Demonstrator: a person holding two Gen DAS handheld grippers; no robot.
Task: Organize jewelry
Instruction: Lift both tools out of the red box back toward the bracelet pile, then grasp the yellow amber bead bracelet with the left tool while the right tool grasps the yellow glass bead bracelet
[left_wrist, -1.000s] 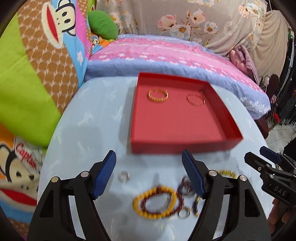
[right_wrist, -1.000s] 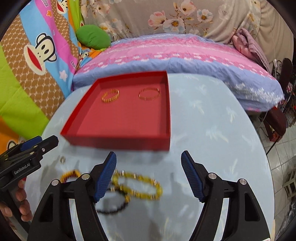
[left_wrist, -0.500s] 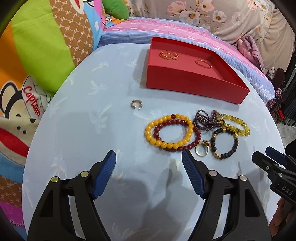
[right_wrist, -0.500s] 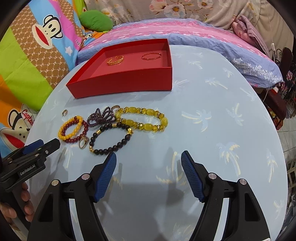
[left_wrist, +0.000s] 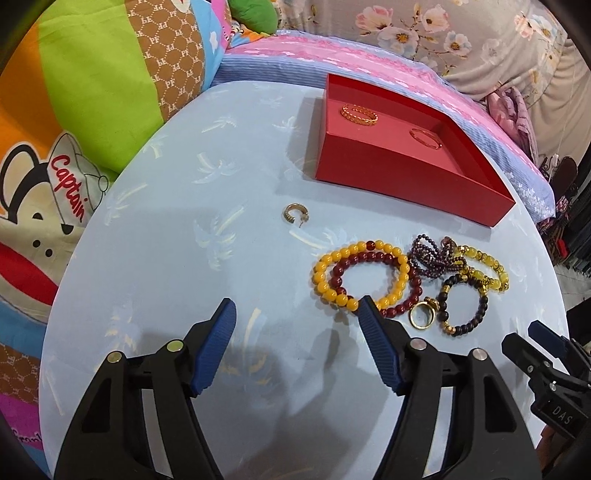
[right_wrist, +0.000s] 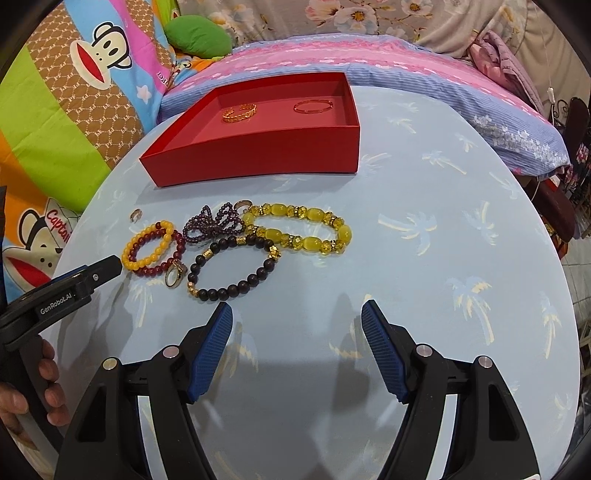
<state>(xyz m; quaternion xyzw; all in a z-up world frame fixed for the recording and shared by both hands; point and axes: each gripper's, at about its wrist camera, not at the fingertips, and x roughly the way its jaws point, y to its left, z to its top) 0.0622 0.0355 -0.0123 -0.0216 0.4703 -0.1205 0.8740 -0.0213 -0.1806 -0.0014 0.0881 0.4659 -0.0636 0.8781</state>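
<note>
A red box (left_wrist: 402, 177) (right_wrist: 258, 155) sits at the far side of the round table and holds a gold bangle (left_wrist: 359, 114) (right_wrist: 239, 112) and a thin red-gold bangle (left_wrist: 425, 138) (right_wrist: 313, 106). Loose jewelry lies in front of it: a yellow and dark red bead bracelet (left_wrist: 364, 278) (right_wrist: 151, 247), a purple bead cluster (left_wrist: 432, 258) (right_wrist: 214, 225), a yellow stone bracelet (right_wrist: 299, 229), a black bead bracelet (right_wrist: 232, 269), a gold ring (left_wrist: 423, 315) (right_wrist: 173, 277) and a small gold earring (left_wrist: 293, 218) (right_wrist: 136, 215). My left gripper (left_wrist: 295, 314) and right gripper (right_wrist: 297, 314) are open and empty, just short of the pile.
The table (right_wrist: 424, 258) has a light blue cloth with palm prints. Behind it is a bed with a pink and blue cover (right_wrist: 332, 55). A colourful cartoon quilt (left_wrist: 74, 110) lies at the left, close to the table edge.
Both grippers have drawn back from the red box toward the near side of the table. The loose jewelry now lies ahead of the fingers. Nothing was picked up.
</note>
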